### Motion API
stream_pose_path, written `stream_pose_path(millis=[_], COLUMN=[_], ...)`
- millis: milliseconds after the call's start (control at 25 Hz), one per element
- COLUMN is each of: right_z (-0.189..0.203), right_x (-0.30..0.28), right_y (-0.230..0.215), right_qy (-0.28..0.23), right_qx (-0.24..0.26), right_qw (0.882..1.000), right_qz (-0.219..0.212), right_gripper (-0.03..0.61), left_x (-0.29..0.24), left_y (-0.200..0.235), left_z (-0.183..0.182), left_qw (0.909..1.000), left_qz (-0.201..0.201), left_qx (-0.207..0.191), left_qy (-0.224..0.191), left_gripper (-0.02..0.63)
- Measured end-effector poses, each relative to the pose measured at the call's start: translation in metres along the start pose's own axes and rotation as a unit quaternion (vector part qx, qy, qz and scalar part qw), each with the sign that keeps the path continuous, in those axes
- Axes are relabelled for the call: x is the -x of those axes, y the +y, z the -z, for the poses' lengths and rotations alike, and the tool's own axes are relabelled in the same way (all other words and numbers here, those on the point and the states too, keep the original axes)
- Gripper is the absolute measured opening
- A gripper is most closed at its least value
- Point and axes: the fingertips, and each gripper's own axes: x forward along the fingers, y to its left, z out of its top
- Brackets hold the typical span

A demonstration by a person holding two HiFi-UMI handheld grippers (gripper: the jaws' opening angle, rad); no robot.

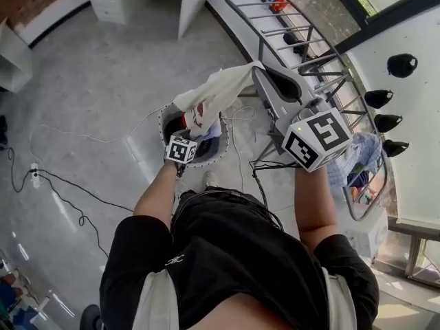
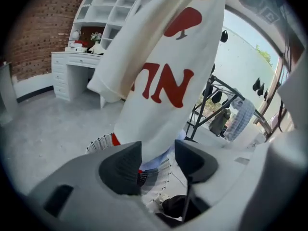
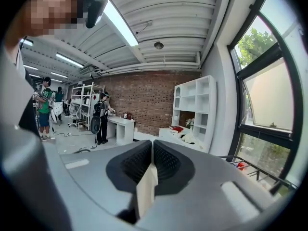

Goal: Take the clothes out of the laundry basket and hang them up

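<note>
Shirt (image 1: pixel 214 96): soft, light, limp cloth draping above the laundry basket (image 1: pixel 207 162). Right tool (image 3: pixel 152 163) clamps one edge. Left tool (image 2: pixel 157 160), jaws apart above the basket, should likely pinch a seam.

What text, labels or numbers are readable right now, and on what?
On the white shirt: large red letters, creased and partly folded, perhaps "NN"; not surely readable.
The red shape above them: a picture, no word.
The marker cubes: black-and-white square patterns, no words.
Nothing else is readable.

Loft-style lab — brick wall (image 3: pixel 144 100), white shelves (image 3: pixel 195 109), strip lights (image 3: pixel 118 20).
</note>
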Motion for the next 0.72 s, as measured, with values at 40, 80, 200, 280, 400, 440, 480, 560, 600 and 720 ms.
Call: stream_pose_path(millis=[40, 80, 200, 280, 400, 440, 480, 560, 600, 720], right_z=[-0.002, -0.003, -0.007, -0.007, -0.007, -0.006, -0.005, 0.000, 0.002, 0.009], right_x=[0.002, 0.004, 0.013, 0.022, 0.034, 0.037, 0.040, 0.042, 0.043, 0.043], right_y=[0.000, -0.001, -0.010, -0.020, -0.042, -0.049, -0.056, -0.069, -0.075, -0.092], right_qy=[0.000, -0.001, -0.003, -0.004, -0.010, -0.012, -0.014, -0.016, -0.016, -0.018], right_qx=[0.002, 0.003, 0.005, 0.003, -0.011, -0.015, -0.019, -0.026, -0.029, -0.037], right_qw=[1.000, 1.000, 1.000, 1.000, 1.000, 0.999, 0.999, 0.998, 0.998, 0.997], right_qz=[0.001, 0.001, 0.000, 0.004, 0.021, 0.028, 0.034, 0.046, 0.052, 0.067], right_gripper=[0.021, 0.020, 0.021, 0.020, 0.020, 0.021, 0.021, 0.021, 0.021, 0.020], left_x=[-0.005, -0.011, -0.022, -0.022, -0.011, -0.004, 0.006, 0.031, 0.046, 0.093], left_y=[-0.007, -0.014, -0.022, -0.019, -0.016, -0.014, -0.010, 0.001, 0.007, 0.023], left_z=[-0.007, -0.014, -0.034, -0.045, -0.054, -0.055, -0.057, -0.061, -0.065, -0.084], left_qw=[0.9999, 0.9996, 0.9996, 0.9994, 0.9990, 0.9989, 0.9987, 0.9979, 0.9973, 0.9942], left_qz=[0.015, 0.027, 0.012, -0.014, -0.021, -0.021, -0.022, -0.027, -0.032, -0.052], left_qx=[-0.004, -0.009, -0.017, -0.012, -0.014, -0.014, -0.014, -0.017, -0.021, -0.040], left_qy=[-0.004, -0.007, -0.018, -0.028, -0.037, -0.039, -0.044, -0.056, -0.063, -0.085], left_gripper=[0.230, 0.249, 0.193, 0.015, 0.015, 0.015, 0.015, 0.015, 0.015, 0.015])
